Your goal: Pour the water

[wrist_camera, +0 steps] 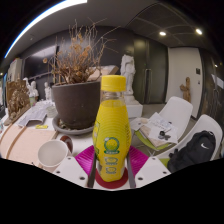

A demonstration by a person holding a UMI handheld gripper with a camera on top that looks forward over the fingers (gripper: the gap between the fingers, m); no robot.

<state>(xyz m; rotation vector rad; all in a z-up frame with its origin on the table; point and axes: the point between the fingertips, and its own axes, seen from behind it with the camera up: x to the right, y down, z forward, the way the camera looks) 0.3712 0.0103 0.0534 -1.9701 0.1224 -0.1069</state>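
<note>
Because the task is pouring, the gripper (111,172) is clenched on the yellow bottle (112,128), both pink pads pressing its lower sides to keep it upright. Left of the bottle waits a white cup (52,153); behind it stands a potted plant (78,95).

The bottle (112,135) is showing glossy clear plastic with a smooth paper-like label; the plant pot (76,103) is looking matt and dark.

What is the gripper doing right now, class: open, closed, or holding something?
Gripper: closed on the yellow bottle, which stands upright between its fingers, orange cap on top.
</note>
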